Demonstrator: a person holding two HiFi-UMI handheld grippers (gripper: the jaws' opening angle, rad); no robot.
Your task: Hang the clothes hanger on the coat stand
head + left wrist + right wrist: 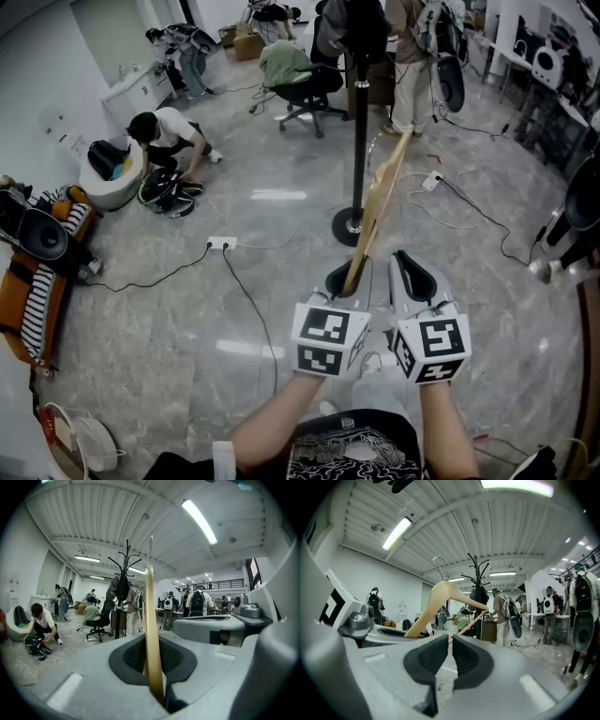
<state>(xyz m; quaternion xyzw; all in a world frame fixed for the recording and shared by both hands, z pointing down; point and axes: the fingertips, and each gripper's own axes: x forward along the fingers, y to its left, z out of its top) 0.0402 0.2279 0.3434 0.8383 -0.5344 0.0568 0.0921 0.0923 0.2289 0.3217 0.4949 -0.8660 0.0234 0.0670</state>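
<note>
- Wooden clothes hanger (380, 202) looks light, stiff and smooth; it tilts up in front of the person, short of the coat stand (360, 122), and is best gripped low on one arm
- Left gripper (345, 279) is clamped on that lower arm end
- Right gripper (412, 272) sits just beside, jaws all but closed, holding nothing

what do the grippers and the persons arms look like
Both the left gripper and right gripper have light grey plastic bodies with black ribbed pads on the jaws. Each carries a white cube printed with black square markers. The forearms are bare; the person wears a black top with a white print.
</note>
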